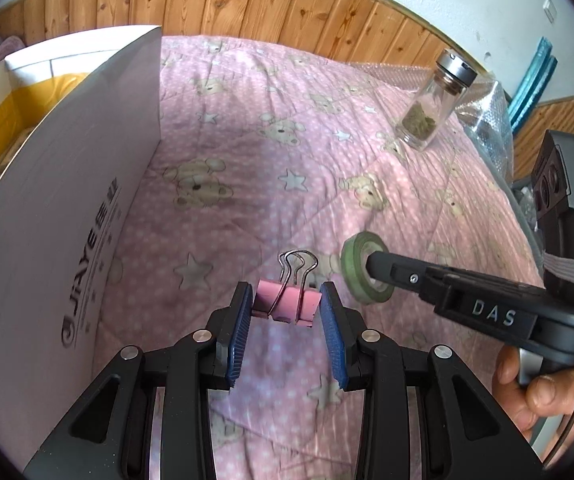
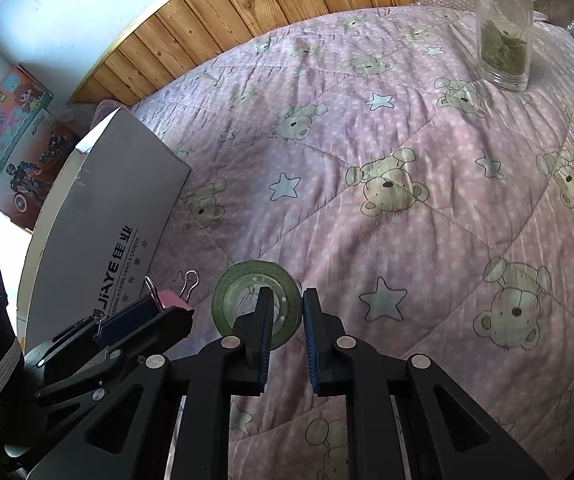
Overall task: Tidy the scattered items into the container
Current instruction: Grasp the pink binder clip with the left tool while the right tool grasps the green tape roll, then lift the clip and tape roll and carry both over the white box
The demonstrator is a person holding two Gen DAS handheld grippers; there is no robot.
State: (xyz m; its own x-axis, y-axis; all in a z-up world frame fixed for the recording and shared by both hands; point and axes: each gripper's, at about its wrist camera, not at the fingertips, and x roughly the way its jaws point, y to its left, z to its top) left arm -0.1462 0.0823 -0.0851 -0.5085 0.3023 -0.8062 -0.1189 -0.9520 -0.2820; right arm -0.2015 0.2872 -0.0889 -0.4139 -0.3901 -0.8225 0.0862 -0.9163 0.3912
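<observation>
Pink binder clip (image 1: 285, 303) sits squarely between the blue-padded fingers of the left gripper (image 1: 285, 307), both pads pressed against its ends, its wire handles pointing forward. Just right of those jaws lies a green tape roll (image 1: 365, 270) on the pink bear-print quilt (image 1: 247, 184). The right gripper (image 2: 286, 312) straddles the roll's wall: one finger stands inside the ring, the other outside, jaws parted and not pinching it. A white cardboard box (image 1: 87, 208) stands left of the left jaws. A glass jar (image 2: 503, 28) of dried herbs stands upright, far ahead.
</observation>
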